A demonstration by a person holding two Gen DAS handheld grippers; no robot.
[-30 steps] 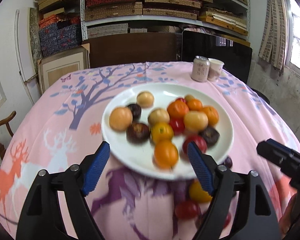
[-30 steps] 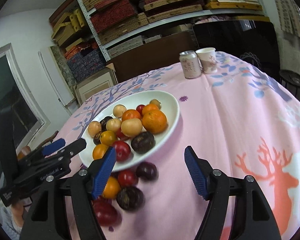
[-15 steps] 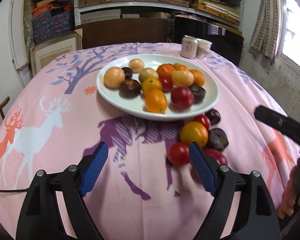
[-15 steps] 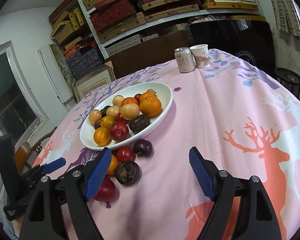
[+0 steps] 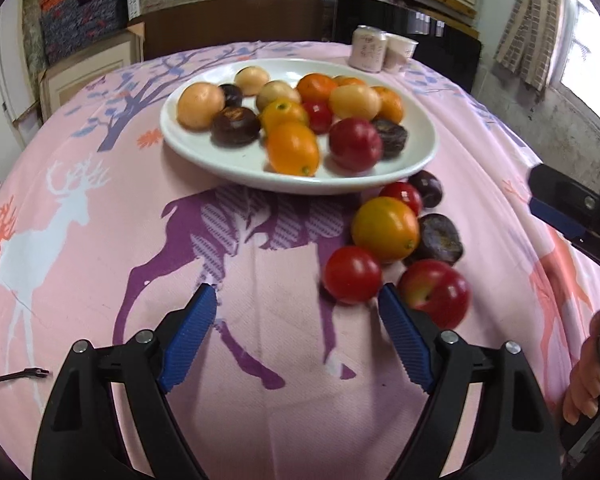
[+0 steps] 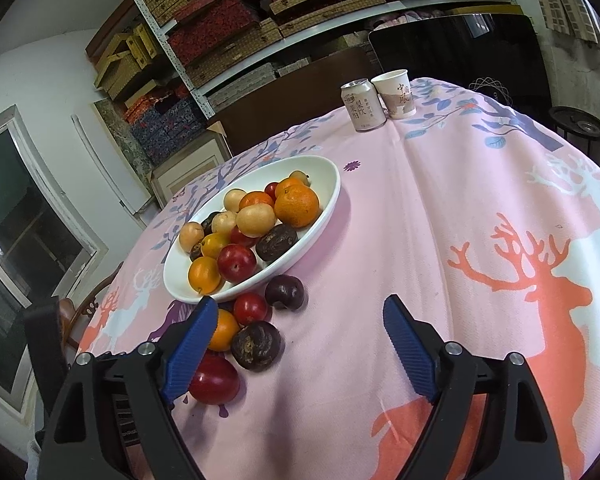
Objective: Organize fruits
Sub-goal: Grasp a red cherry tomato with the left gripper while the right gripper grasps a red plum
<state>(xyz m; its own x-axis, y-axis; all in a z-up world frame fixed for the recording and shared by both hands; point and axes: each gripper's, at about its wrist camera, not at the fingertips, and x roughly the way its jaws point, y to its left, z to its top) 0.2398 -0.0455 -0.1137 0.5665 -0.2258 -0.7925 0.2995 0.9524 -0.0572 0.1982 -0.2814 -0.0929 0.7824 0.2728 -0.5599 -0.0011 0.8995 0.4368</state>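
Both the left tool (image 5: 296, 316) and right tool (image 6: 296, 324) are hanging released; crowding the loose fruits (image 5: 384, 228) is risking rolling them off the desk (image 5: 100, 240).

light: soft daylight, blown-out window (image 5: 588, 52) at right | shadows: faint under plate (image 5: 236, 160) | blur: slight motion smear, left view | edges: strong fisheye bending, dark vignette corners

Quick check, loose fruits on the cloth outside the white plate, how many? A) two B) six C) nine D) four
B: six fruits lie on the tablecloth beside the white plate: a dark plum, small red fruit, orange fruit, wrinkled dark fruit, red tomato-like fruit and red plum.
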